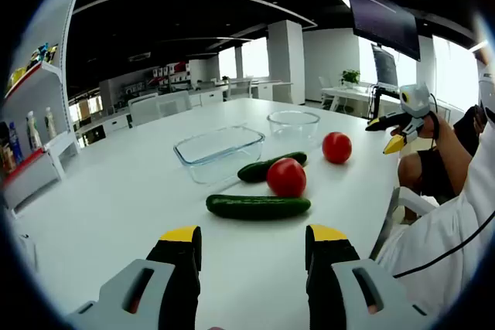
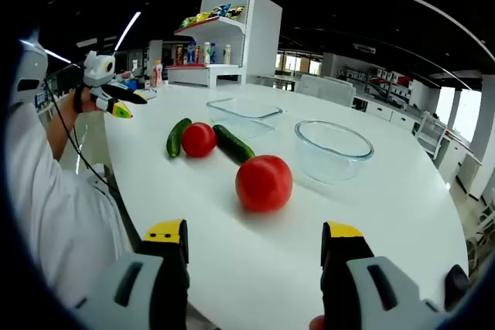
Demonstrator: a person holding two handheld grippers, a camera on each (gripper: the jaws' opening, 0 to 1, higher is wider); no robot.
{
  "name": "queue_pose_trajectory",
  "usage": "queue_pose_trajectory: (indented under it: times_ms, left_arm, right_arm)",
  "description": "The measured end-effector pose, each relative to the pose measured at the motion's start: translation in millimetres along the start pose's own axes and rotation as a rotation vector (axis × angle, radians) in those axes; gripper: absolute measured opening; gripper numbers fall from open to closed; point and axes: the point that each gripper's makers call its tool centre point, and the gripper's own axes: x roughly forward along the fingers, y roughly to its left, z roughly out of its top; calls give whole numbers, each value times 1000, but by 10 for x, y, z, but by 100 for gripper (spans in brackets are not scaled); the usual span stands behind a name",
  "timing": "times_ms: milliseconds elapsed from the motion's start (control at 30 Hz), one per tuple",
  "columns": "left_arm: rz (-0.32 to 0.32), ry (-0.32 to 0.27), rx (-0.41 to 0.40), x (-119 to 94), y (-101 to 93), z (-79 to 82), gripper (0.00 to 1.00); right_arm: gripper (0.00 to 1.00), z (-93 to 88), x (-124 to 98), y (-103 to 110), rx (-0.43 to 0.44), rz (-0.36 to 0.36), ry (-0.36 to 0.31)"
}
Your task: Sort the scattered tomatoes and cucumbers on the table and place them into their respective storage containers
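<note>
1. Left gripper view, nearest: my left gripper [image 1: 254,246] hangs above the white table [image 1: 108,206], jaws spread wide apart, nothing between them.
2. Just beyond the jaws a cucumber [image 1: 257,206] lies crosswise on the table. Behind it sits a tomato [image 1: 286,177], and a second cucumber [image 1: 271,166] lies angled behind that tomato, touching it or nearly so; I cannot tell which.
3. Farther right, apart from that group, I see a second tomato [image 1: 336,147].
4. Beyond the vegetables stand a rectangular glass dish [image 1: 220,152] to the left and a round glass bowl [image 1: 294,123] behind and to the right. Both hold nothing.
5. At the right edge of this view, my right gripper [image 1: 396,143] is raised off the table beside a white sleeve [image 1: 441,229].
6. Right gripper view, nearest: that gripper's tips [image 2: 254,233] stand well apart with nothing held, above the table.
7. Ahead of them the lone tomato [image 2: 264,183] rests on the table, with the round bowl [image 2: 333,149] just beyond to its right.
8. Farther off lie the cucumbers [image 2: 233,144] [image 2: 177,137] with the other tomato [image 2: 199,140] between them, and the rectangular dish [image 2: 244,117] behind.
9. At far left, my left gripper [image 2: 116,106] is held up in a hand [image 2: 80,100]. A white shelf unit [image 2: 224,28] stands beyond the table.
</note>
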Motion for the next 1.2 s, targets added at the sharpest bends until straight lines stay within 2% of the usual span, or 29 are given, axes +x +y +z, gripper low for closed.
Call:
queue_pose_trajectory:
  times_ms: [267,433,600,667,933,967,1067,1200]
  left_arm:
    - [9,2,17,71,71,106,54]
    - [-8,21,25,109,-6,90,54]
    - [-12,24,37,56,-40,117,54]
    - [-9,19,42,43,-34,141,54]
    - [-18,7,52,12,-71,159,55]
    - [-15,0,43,-1,-53,162,55]
    - [-20,4,23,-23,-32,158,55]
    - [-11,1,50,-85,32,188,55]
  right_arm:
    - [68,-53,50,-41,23,8,3]
    - [68,-90,47,-20,40,10,1]
    - [69,-88,-27,15,51,14,-11]
    - [69,-117,-22,53,45,32,10]
    - [66,-25,-30,134,31,50,7]
    - [66,-38,-32,146,35,53,27]
    - [65,-36,-47,150,31,46,27]
    - [65,-39,-2,146,35,45,38]
